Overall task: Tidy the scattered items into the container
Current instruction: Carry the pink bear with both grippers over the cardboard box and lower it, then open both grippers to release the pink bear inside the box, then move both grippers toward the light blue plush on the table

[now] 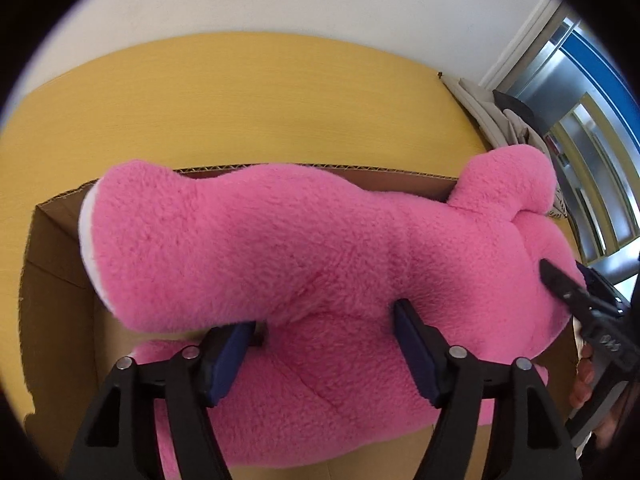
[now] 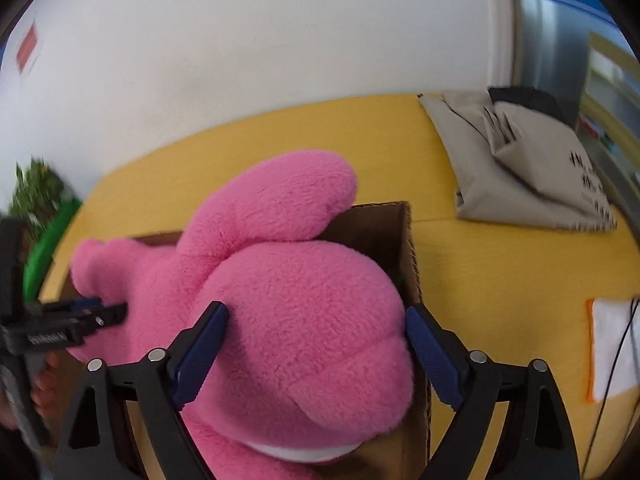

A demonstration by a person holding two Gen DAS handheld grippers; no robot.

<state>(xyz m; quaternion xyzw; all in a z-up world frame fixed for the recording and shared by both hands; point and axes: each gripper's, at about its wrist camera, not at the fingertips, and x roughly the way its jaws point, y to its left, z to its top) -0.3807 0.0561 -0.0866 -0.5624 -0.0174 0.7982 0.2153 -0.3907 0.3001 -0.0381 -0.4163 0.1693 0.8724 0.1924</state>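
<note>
A big pink plush toy (image 1: 304,240) lies across an open cardboard box (image 1: 60,216) on the yellow table (image 1: 240,100), one ear over the far rim. My left gripper (image 1: 324,320) stands open over the toy's body, its blue pads apart on either side of a fold of fur. In the right wrist view the toy's round head (image 2: 312,312) fills the gap of my right gripper (image 2: 316,320), which is open with its pads beside the fur. The box's right wall (image 2: 408,240) shows behind the head. Each gripper appears in the other's view, at the toy's edge.
A folded grey fabric bag (image 2: 520,168) lies at the table's far right. A white cloth with an orange edge (image 2: 612,352) and a black cable sit at the right. A green plant (image 2: 36,192) stands at the left. A white wall runs behind the table.
</note>
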